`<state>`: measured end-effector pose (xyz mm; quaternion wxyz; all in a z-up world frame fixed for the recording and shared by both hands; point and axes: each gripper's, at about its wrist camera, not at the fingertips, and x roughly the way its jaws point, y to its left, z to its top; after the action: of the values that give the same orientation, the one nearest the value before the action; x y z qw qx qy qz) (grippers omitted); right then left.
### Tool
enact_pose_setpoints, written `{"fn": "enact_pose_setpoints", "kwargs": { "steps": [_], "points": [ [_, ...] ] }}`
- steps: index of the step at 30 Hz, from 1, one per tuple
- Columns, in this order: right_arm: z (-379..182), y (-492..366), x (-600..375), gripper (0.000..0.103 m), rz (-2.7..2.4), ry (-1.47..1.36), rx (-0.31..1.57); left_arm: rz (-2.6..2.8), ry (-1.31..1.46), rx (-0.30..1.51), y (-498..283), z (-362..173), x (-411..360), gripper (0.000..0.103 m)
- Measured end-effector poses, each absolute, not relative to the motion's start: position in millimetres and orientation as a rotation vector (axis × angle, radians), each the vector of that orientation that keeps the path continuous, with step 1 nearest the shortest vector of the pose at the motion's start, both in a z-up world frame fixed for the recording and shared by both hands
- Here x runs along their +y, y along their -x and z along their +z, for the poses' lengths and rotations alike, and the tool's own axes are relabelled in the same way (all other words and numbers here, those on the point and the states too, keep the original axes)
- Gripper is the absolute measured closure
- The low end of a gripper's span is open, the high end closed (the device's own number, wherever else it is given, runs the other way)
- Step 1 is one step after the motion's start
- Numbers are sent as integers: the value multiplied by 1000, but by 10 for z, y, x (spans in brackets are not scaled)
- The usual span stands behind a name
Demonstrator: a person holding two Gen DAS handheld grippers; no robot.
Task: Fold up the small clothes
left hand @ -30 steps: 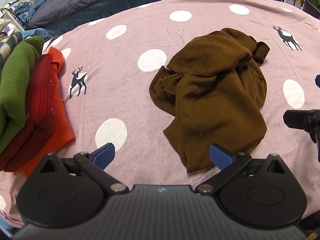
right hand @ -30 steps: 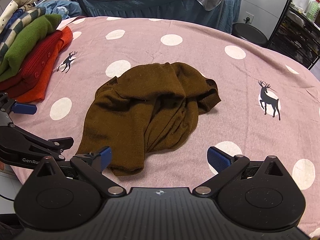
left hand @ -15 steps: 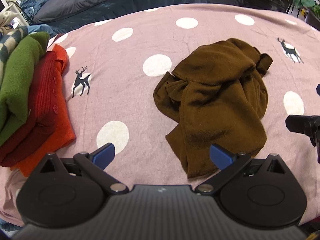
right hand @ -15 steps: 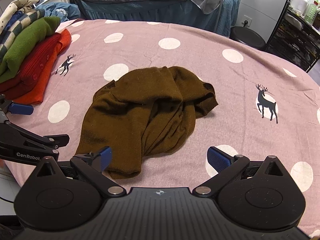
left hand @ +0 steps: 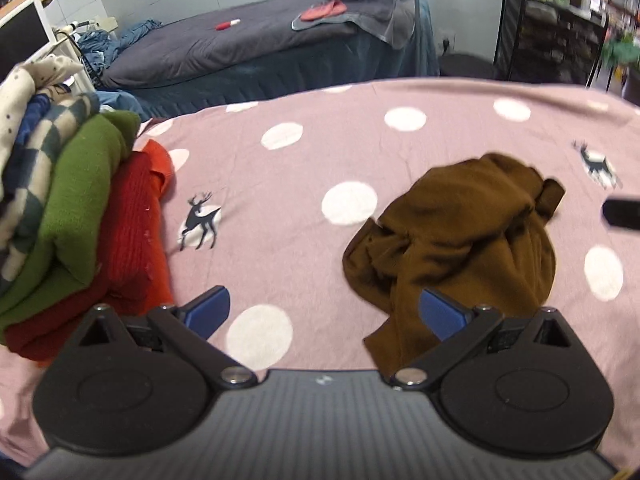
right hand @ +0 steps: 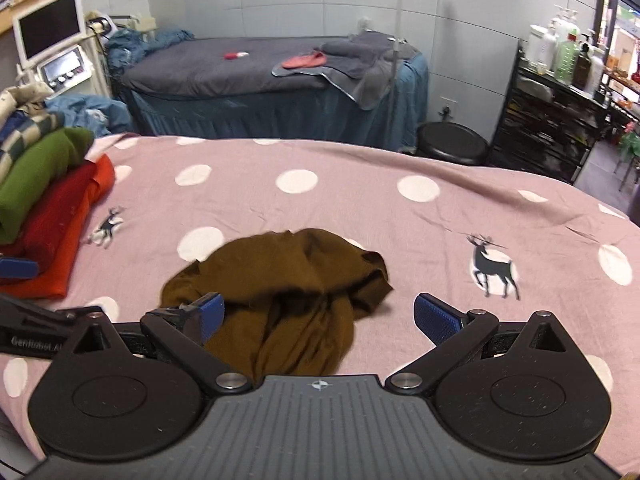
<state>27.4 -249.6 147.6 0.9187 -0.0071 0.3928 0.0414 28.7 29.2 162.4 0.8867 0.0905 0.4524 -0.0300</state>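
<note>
While the brown garment [right hand: 280, 280] lies crumpled, both grippers, left [left hand: 324, 312] and right [right hand: 316, 316], hover spread wide and empty; next, grasp its edges and flatten it.

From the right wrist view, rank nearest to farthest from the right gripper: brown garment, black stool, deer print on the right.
1. brown garment, just ahead, reaching between the open right gripper fingers.
2. deer print, farther out, right.
3. black stool, beyond the table's far edge.
</note>
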Motion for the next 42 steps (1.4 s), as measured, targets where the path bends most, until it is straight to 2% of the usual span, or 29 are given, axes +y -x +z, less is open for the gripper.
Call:
{"fn": "enact_pose_setpoints", "kwargs": {
  "steps": [8, 18, 23, 28, 29, 30, 31, 37, 42],
  "points": [
    [1286, -400, -2313, 0, 189, 41, 938, -135, 43, 1110, -427, 1277, 337, 0],
    [1094, -777, -2011, 0, 296, -12, 993, -40, 0, 1152, -358, 1163, 576, 0],
    [973, -1076, -1504, 0, 368, 97, 983, 50, -32, 1158, -268, 1152, 846, 0],
    [538, -1236, -1214, 2, 291, 268, 1078, 86, -7, 1146, -238, 1207, 995, 0],
    [483, -1233, -1228, 50, 281, 291, 1088, 81, -1, 1144, -239, 1221, 988, 0],
    [474, -1219, -1275, 84, 282, 288, 1088, 75, 7, 1137, -243, 1240, 985, 0],
    [518, -1200, -1369, 96, 298, 241, 1081, 69, 18, 1130, -244, 1255, 974, 0],
    [1148, -879, -2243, 98, 226, 35, 983, -66, 23, 1104, -382, 1299, 689, 4],
    [1434, -319, -3373, 98, -47, 10, 982, -207, 17, 1087, -556, 1332, 334, 11]
  ]
}}
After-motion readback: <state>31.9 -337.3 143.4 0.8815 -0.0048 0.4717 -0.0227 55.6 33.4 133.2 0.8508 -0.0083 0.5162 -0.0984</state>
